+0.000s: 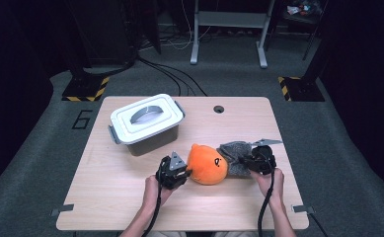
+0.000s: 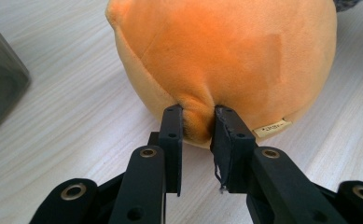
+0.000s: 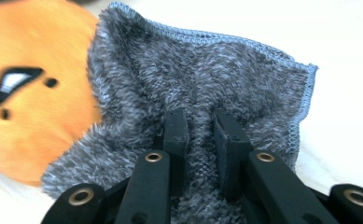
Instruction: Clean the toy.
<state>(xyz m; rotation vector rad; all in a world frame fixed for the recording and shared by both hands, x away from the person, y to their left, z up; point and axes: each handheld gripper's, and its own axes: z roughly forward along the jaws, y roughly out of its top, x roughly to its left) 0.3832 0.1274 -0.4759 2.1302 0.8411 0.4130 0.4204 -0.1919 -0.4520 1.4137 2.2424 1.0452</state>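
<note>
A round orange plush toy (image 1: 207, 164) lies on the wooden table (image 1: 110, 197), near its front middle. My left gripper (image 1: 179, 174) is at the toy's left side, shut on a pinched fold of its orange fabric (image 2: 197, 122); a small label (image 2: 272, 127) sits low on the toy. A fuzzy grey cloth (image 1: 233, 155) lies against the toy's right side. My right gripper (image 1: 249, 162) is shut on a bunched part of that grey cloth (image 3: 198, 135), with the toy's face (image 3: 16, 84) just to its left.
A grey bin with a white lid and handle (image 1: 147, 121) stands at the back left of the table. A small round hole (image 1: 218, 109) is near the table's far edge. Cables and stand legs cover the floor beyond.
</note>
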